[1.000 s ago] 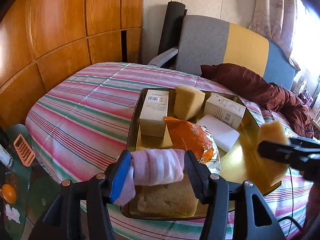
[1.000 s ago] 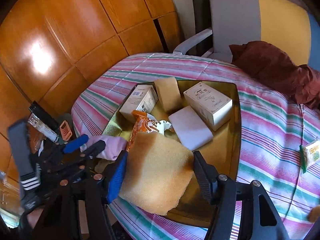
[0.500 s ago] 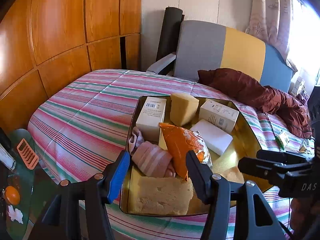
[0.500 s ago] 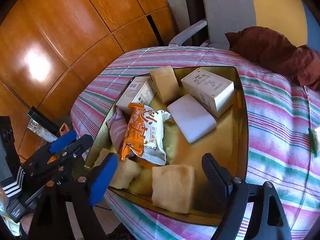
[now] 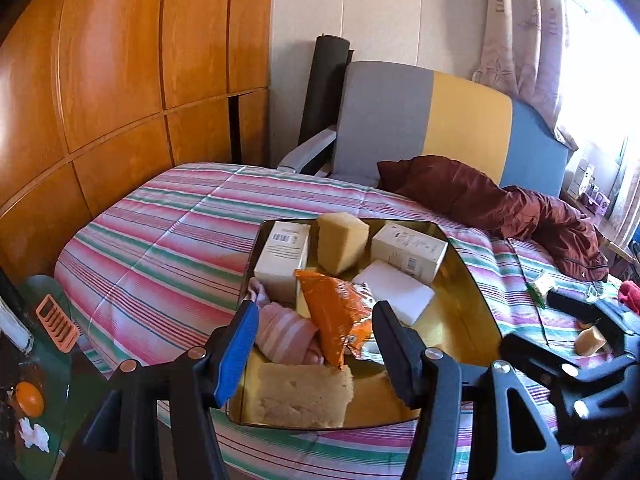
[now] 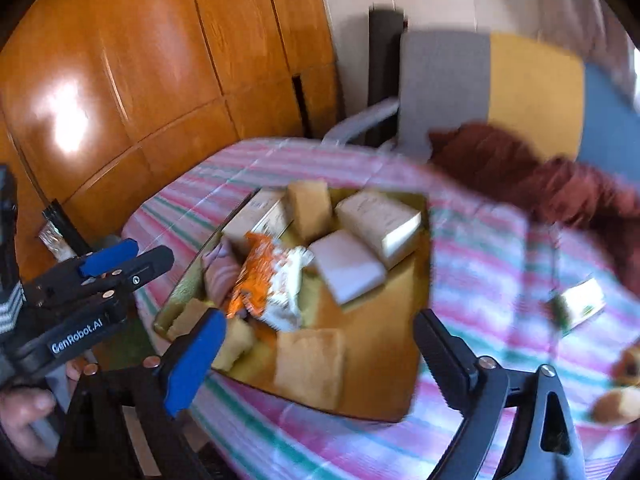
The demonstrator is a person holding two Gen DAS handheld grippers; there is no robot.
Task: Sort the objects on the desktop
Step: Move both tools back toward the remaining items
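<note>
Sorted things lay crowded in the gold tray (image 5: 472,312) on the striped bed (image 5: 168,240). From the left: the pink striped sock (image 5: 284,332), soft and limp, would bunch wherever pinched, so its thick rolled middle looked the best hold. Below it the yellow sponge (image 5: 304,394) looked light and springy, easy to squeeze across its short sides. The orange snack bag (image 5: 336,316) seemed light, crinkly and slippery, likely best taken by a sealed edge. Farther right the white foam block (image 5: 396,292) and the two cartons looked stiff and easy to take across their narrow sides.

The left hand-held gripper (image 5: 316,344) hung above the sock and bag with jaws apart and nothing between them. The right hand-held gripper (image 6: 316,356) was opening wide, empty, over another sponge (image 6: 312,360). The right wrist view was smeared by motion, so labels and the small items on the bed at far right were hard to make out.
</note>
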